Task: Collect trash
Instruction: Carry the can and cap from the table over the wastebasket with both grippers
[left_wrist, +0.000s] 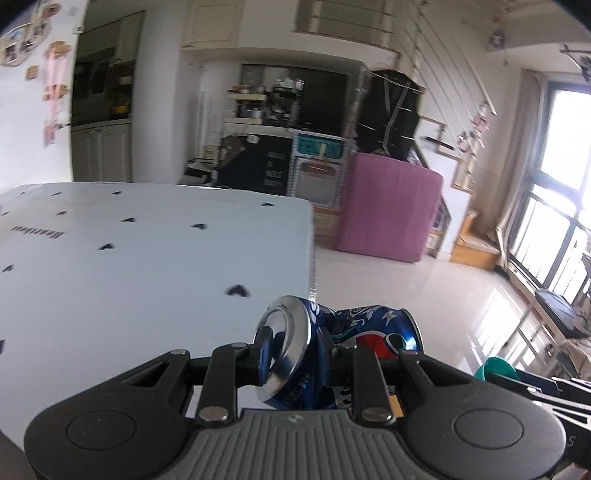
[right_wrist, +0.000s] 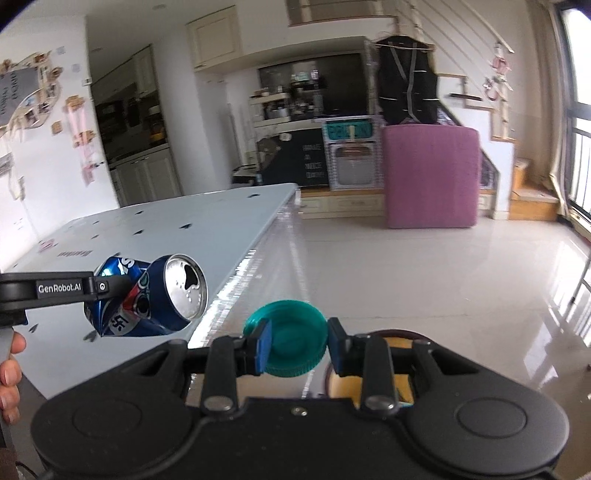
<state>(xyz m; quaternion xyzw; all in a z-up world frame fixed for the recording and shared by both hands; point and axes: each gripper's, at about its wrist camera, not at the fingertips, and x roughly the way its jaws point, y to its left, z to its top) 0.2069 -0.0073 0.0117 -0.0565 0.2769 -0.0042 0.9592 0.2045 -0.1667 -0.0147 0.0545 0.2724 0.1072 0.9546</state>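
Note:
My left gripper (left_wrist: 295, 360) is shut on a crushed blue Pepsi can (left_wrist: 332, 347) and holds it in the air past the white table's right edge. The can (right_wrist: 147, 299) and the left gripper (right_wrist: 107, 286) also show in the right wrist view, at the left. My right gripper (right_wrist: 299, 347) is shut on a teal plastic lid (right_wrist: 288, 338), held above the floor beside the table. The lid also shows in the left wrist view (left_wrist: 496, 369) at the lower right.
A white table (left_wrist: 147, 258) with small black heart marks fills the left. A round yellow container with a dark rim (right_wrist: 343, 384) sits below the right gripper. A pink covered block (right_wrist: 430, 177) stands across the tiled floor.

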